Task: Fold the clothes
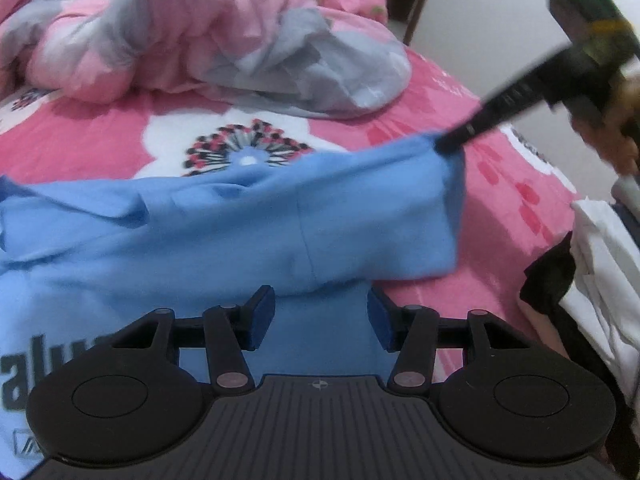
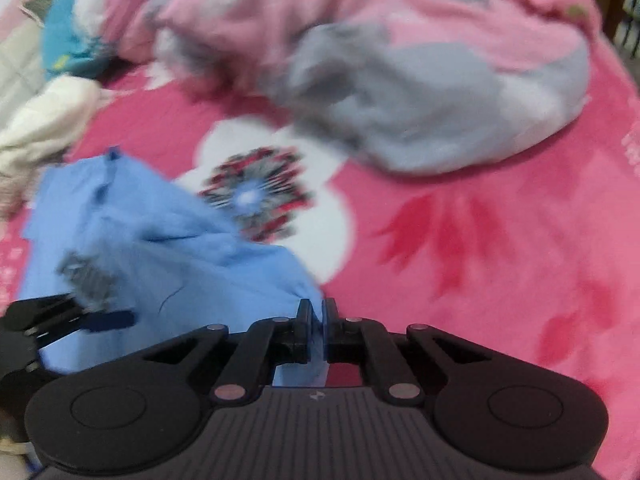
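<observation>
A light blue T-shirt (image 1: 224,236) lies on the bed (image 1: 500,168), on a pink sheet with a big white flower printed on it. The shirt is near the camera in both views. In the left wrist view it fills the near left part, and some dark letters show on its near left edge (only a few can be read).

The right tool (image 2: 318,322) is clenched on the shirt. Its two black jaws are pressed close together, and a thin bit of blue cloth sits squeezed between them. In the left wrist view the same tool reaches in from the far right and pinches the shirt's far right corner, which is lifted off the sheet. A hand (image 1: 616,136) holds that tool at the right edge.

The left tool (image 1: 320,318) is released. Its jaws stand apart with blue pads facing each other, and the shirt lies under the gap, but the pads do not press on it.

Far back on the bed is a crumpled pink and grey quilt (image 1: 208,28). At the right edge of the left wrist view there is some white cloth (image 1: 600,240) with black cloth (image 1: 552,280) beside it. In the right wrist view a cream cloth (image 2: 44,120) and a teal cloth (image 2: 68,36) lie at the far left. The right wrist view is blurred.
</observation>
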{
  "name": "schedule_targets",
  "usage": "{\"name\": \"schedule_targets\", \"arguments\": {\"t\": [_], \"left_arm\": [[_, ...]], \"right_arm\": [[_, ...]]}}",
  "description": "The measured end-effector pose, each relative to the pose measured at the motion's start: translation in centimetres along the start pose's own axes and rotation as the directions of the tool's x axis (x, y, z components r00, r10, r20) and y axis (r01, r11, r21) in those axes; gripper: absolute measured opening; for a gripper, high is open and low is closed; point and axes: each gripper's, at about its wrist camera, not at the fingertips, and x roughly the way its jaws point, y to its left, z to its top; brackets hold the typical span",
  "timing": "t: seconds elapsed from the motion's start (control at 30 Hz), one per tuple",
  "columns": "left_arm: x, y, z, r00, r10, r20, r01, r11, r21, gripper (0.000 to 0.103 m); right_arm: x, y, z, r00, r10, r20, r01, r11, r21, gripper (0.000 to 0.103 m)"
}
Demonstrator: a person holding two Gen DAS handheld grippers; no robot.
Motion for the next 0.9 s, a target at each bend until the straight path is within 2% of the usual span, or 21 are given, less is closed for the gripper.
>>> {"name": "schedule_targets", "arguments": {"t": [0.2,0.3,0.4,0.43,0.5,0.63,0.7,0.77,0.83,0.9], "left_arm": [[3.2,-1.4,0.1,0.998,0.017,-0.067,-0.014,0.999,0.044,0.051],[3.6,-1.7,-0.1,0.997,0.030,-0.078,-0.025,0.998,0.063,0.052],[3.2,-2.1,-0.1,0.996,0.051,-0.069,-0.044,0.994,0.099,0.052],[2.9,-2.4,0.0,0.996,0.069,-0.052,-0.063,0.991,0.120,0.052],[2.8,-3.5,0.1,0.998,0.057,-0.022,-0.051,0.980,0.193,0.052],[2.5,-5.6,0.2,0.999,0.025,0.033,-0.034,0.941,0.338,0.052],[3.4,-6.7,0.0,1.000,0.026,0.014,-0.029,0.916,0.401,0.052],[4.1,-7.5,-0.2,0.999,0.040,0.002,-0.037,0.895,0.444,0.051],[4.4,-7.8,-0.4,0.998,0.068,-0.004,-0.059,0.893,0.447,0.050],[4.8,-7.8,-0.3,0.996,0.090,-0.017,-0.074,0.899,0.432,0.041]], "right_arm": [[4.5,-2.9,2.2,0.998,-0.062,-0.015,0.062,0.998,0.004,0.005],[6.3,-4.3,2.6,0.995,-0.098,0.029,0.096,0.994,0.049,0.009],[5.4,-6.2,2.4,0.987,-0.121,0.107,0.104,0.983,0.154,0.016],[4.6,-7.0,2.2,0.985,-0.117,0.129,0.089,0.975,0.203,0.025],[3.9,-8.2,1.2,0.993,-0.067,0.094,0.038,0.960,0.277,0.036],[3.1,-10.2,-0.9,0.997,0.072,-0.013,-0.060,0.908,0.414,0.037],[3.9,-10.0,-2.2,0.981,0.172,-0.091,-0.112,0.881,0.460,0.037],[4.8,-9.5,-3.2,0.963,0.238,-0.126,-0.150,0.863,0.482,0.037],[5.7,-8.7,-3.8,0.948,0.283,-0.146,-0.180,0.855,0.485,0.036],[6.4,-7.9,-4.1,0.945,0.292,-0.148,-0.195,0.865,0.462,0.029]]}}
